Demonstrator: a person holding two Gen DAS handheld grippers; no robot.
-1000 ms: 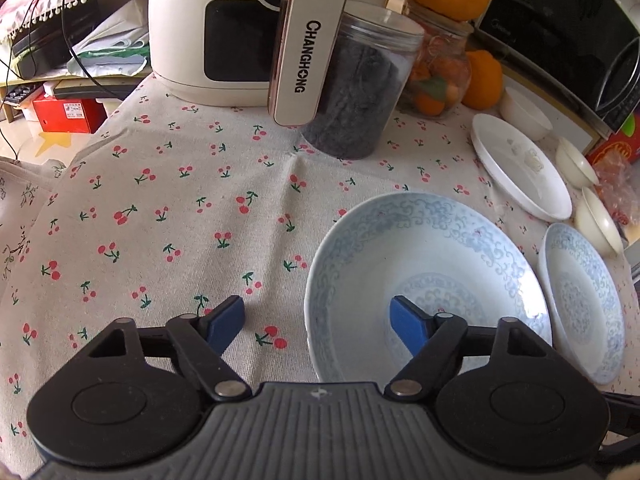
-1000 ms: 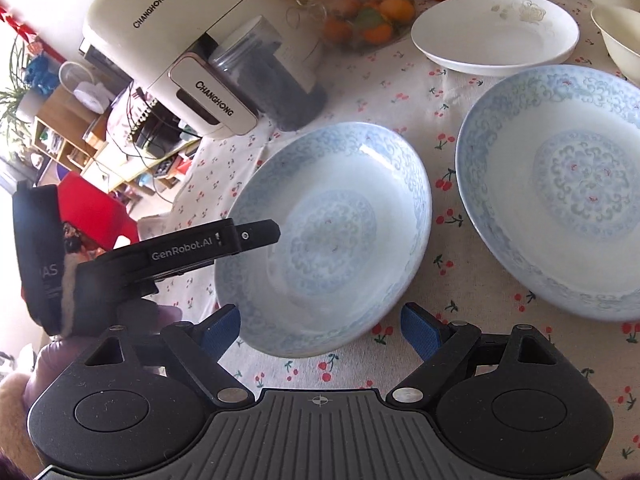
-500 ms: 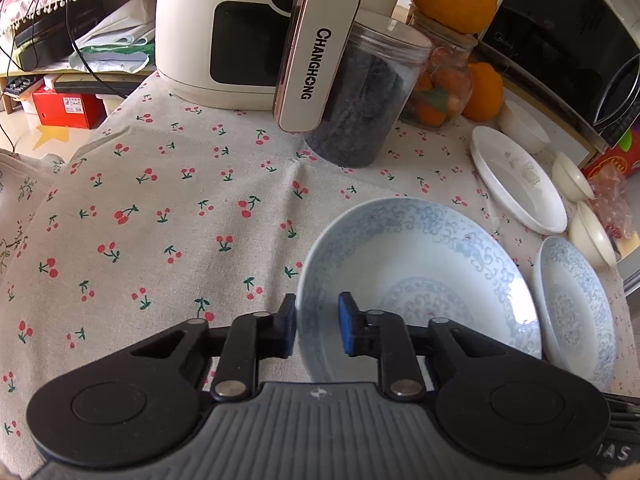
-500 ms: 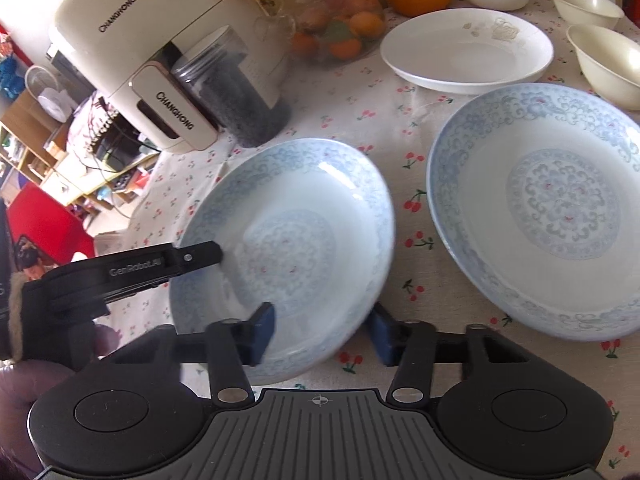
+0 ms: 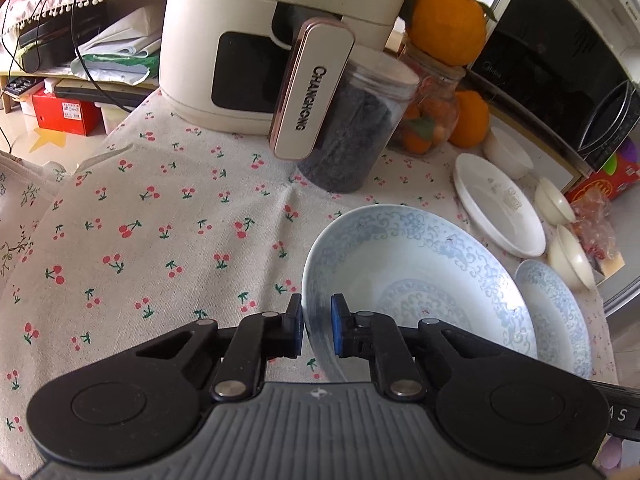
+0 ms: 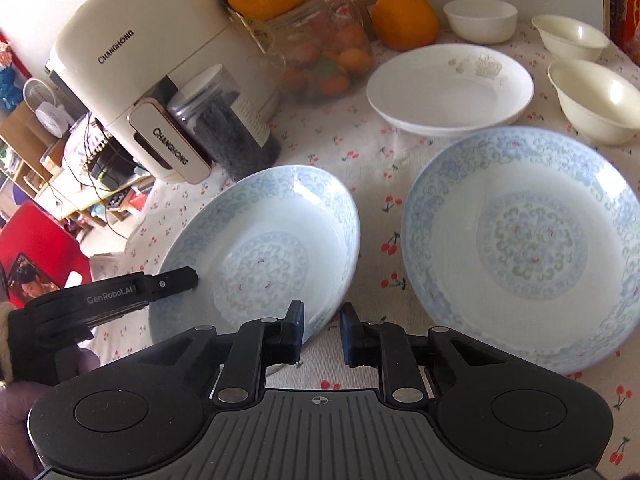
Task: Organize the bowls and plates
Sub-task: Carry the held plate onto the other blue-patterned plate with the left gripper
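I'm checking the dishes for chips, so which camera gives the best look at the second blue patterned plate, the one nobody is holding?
The right wrist view: the free blue plate lies whole and face-on on the cloth, centre pattern clear. The left wrist view shows it only at the right edge, foreshortened and partly hidden behind the held plate.

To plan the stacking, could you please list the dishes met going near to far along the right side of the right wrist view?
Blue patterned plate → white plate → small white bowl.
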